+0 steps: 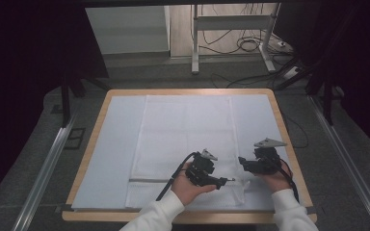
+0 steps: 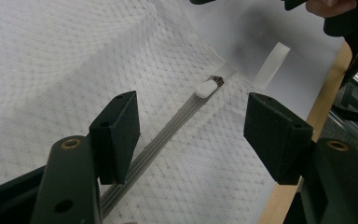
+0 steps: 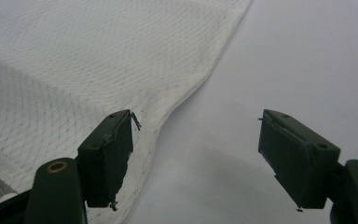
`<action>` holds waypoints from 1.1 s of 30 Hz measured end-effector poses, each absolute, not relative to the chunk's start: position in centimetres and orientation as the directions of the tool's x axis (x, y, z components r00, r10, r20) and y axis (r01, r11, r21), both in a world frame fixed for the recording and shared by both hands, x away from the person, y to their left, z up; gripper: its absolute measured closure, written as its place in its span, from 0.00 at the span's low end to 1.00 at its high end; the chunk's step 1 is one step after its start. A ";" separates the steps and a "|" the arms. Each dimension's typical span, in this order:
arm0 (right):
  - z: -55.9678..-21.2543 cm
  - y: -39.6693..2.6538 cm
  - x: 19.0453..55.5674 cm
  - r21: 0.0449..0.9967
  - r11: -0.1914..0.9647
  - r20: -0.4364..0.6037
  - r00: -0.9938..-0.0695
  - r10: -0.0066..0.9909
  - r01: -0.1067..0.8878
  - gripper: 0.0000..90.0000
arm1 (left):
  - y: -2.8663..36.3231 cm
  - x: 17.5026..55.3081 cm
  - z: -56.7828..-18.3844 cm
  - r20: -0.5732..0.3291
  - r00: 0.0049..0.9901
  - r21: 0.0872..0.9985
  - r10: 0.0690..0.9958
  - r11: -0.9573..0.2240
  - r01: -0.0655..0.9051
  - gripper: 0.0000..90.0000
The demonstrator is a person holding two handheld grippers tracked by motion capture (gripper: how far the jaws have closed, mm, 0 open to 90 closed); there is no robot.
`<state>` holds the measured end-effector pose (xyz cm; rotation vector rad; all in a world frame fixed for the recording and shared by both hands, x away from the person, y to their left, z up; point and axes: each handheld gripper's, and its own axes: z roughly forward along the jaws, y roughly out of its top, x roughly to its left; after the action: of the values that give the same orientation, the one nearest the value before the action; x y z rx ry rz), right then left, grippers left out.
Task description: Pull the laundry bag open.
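The mesh bag [image 1: 185,139] is soft and floppy. Both tools, left [image 2: 191,135] and right [image 3: 196,154], are wide and hold nothing. Grab the zip pull [image 2: 205,88] just ahead of the left tool.

Both forearms enter the high view from about 6 o'clock in white sleeves. The left hand [image 1: 189,185] holds the left gripper [image 1: 229,180], which points toward 3 o'clock with its jaws standing wide apart, nothing clamped. The right hand [image 1: 275,179] holds the right gripper [image 1: 241,160], which points toward 9 o'clock, jaws likewise spread with nothing gripped.
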<state>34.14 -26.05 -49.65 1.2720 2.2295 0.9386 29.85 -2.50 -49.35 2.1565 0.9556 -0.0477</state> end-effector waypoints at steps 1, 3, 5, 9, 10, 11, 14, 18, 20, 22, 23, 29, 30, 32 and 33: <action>-49.7 -26.1 34.1 0.722 0.358 -0.017 -0.502 0.865 0.592 0.29 | -2.6 29.9 -49.4 -0.319 0.719 0.630 0.618 -0.428 0.648 0.40; -49.7 -26.0 34.1 0.722 0.359 -0.017 -0.502 0.865 0.592 0.29 | -2.8 29.9 -49.4 -0.322 0.720 0.625 0.615 -0.433 0.650 0.40; -49.6 -26.1 34.1 0.723 0.357 -0.016 -0.502 0.865 0.591 0.29 | -3.0 29.9 -49.4 -0.323 0.721 0.623 0.614 -0.436 0.650 0.40; -49.6 -26.1 34.1 0.725 0.354 -0.016 -0.500 0.866 0.590 0.29 | -3.4 30.1 -49.3 -0.326 0.719 0.619 0.614 -0.436 0.653 0.40; -49.6 -26.1 34.1 0.725 0.354 -0.015 -0.500 0.866 0.591 0.29 | -3.5 30.2 -49.3 -0.325 0.719 0.619 0.614 -0.437 0.653 0.40; -49.6 -26.1 34.1 0.725 0.353 -0.015 -0.499 0.866 0.591 0.29 | -3.5 30.2 -49.3 -0.329 0.718 0.618 0.613 -0.436 0.655 0.40; -49.6 -26.2 34.1 0.726 0.354 -0.016 -0.499 0.866 0.590 0.29 | -3.6 30.4 -49.4 -0.342 0.713 0.610 0.612 -0.433 0.663 0.40; -49.5 -26.2 34.1 0.728 0.355 -0.020 -0.499 0.866 0.587 0.29 | -4.0 30.5 -49.7 -0.344 0.709 0.599 0.616 -0.438 0.670 0.45; -49.5 -26.2 34.1 0.729 0.355 -0.022 -0.499 0.866 0.585 0.29 | -4.2 30.6 -49.8 -0.358 0.705 0.592 0.612 -0.435 0.679 0.45; -49.5 -26.2 34.1 0.730 0.352 -0.020 -0.496 0.868 0.586 0.29 | -4.4 30.7 -49.9 -0.369 0.703 0.587 0.608 -0.435 0.683 0.46; -49.5 -26.3 34.1 0.730 0.351 -0.020 -0.495 0.868 0.586 0.29 | -4.5 30.7 -50.0 -0.374 0.703 0.584 0.606 -0.435 0.685 0.46; -49.5 -26.3 34.1 0.728 0.355 -0.024 -0.495 0.869 0.587 0.29 | -5.0 31.0 -50.3 -0.382 0.700 0.571 0.604 -0.442 0.692 0.49; -49.5 -26.3 34.1 0.729 0.355 -0.025 -0.496 0.868 0.585 0.29 | -5.1 31.0 -50.4 -0.386 0.696 0.568 0.606 -0.439 0.696 0.49; -49.5 -26.2 34.0 0.737 0.358 -0.039 -0.492 0.870 0.574 0.29 | -5.2 31.1 -50.5 -0.387 0.694 0.563 0.607 -0.440 0.700 0.51; -49.4 -26.2 34.0 0.740 0.361 -0.050 -0.489 0.871 0.567 0.29 | -5.3 31.1 -50.6 -0.390 0.693 0.562 0.607 -0.440 0.701 0.51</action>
<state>33.97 -26.18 -49.37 1.2501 2.1902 0.9334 31.15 -5.29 -50.63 2.1788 0.9953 -0.1678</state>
